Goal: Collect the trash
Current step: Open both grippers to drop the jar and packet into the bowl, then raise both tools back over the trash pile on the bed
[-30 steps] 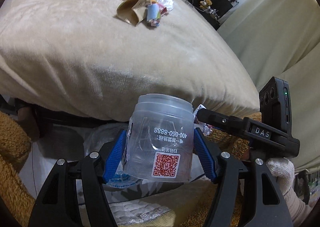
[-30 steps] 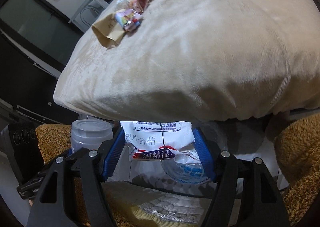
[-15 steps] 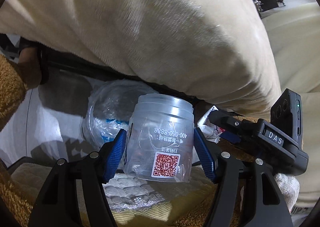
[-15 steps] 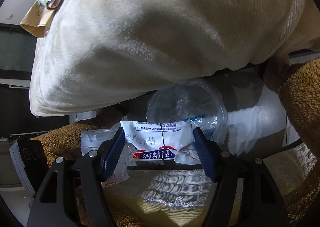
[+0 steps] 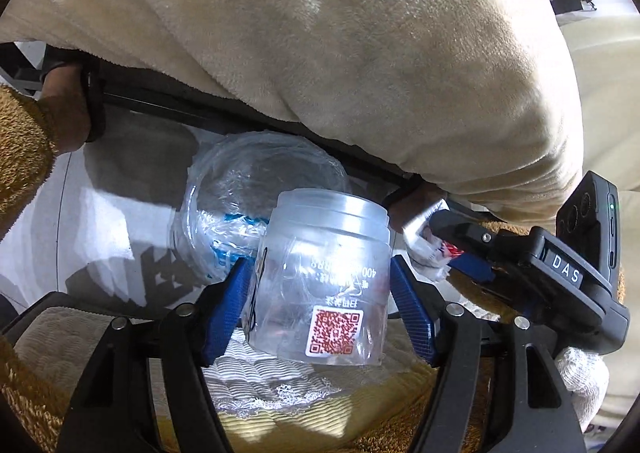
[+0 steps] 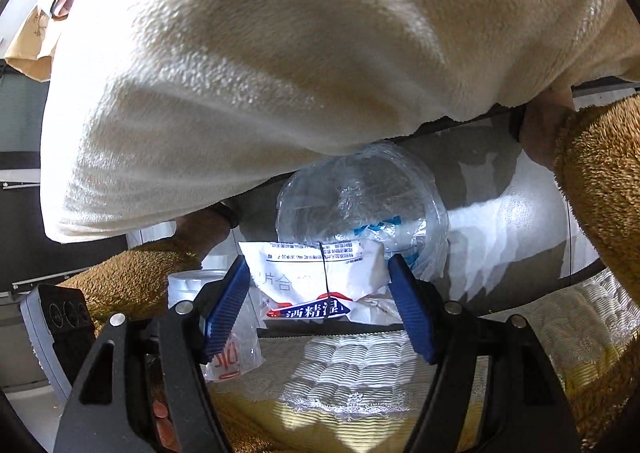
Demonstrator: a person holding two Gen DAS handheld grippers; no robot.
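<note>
My left gripper (image 5: pixel 320 305) is shut on a clear plastic cup (image 5: pixel 324 285) with a red QR sticker. My right gripper (image 6: pixel 320 305) is shut on a white wet-wipe packet (image 6: pixel 316 277) with Chinese print. Both hang over a bin lined with a clear plastic bag (image 5: pixel 256 177), which also shows in the right wrist view (image 6: pixel 364 189), under the table edge. The right gripper with its packet (image 5: pixel 428 249) shows at the right of the left wrist view. The cup (image 6: pixel 192 285) shows at the left of the right wrist view. More wrappers (image 6: pixel 52 13) lie far off on the cream blanket (image 6: pixel 280 53).
The cream blanket (image 5: pixel 360 33) drapes over a black-framed table (image 5: pixel 224 117) above the bin. My brown fleece sleeves (image 6: pixel 600 173) flank the view. A patterned quilt (image 6: pixel 360 373) lies below the grippers. The floor (image 5: pixel 100 213) around the bin is pale and glossy.
Both grippers have dropped from above the blanket to below the table edge, closer to the lined bin. Each keeps its hold on its item.
</note>
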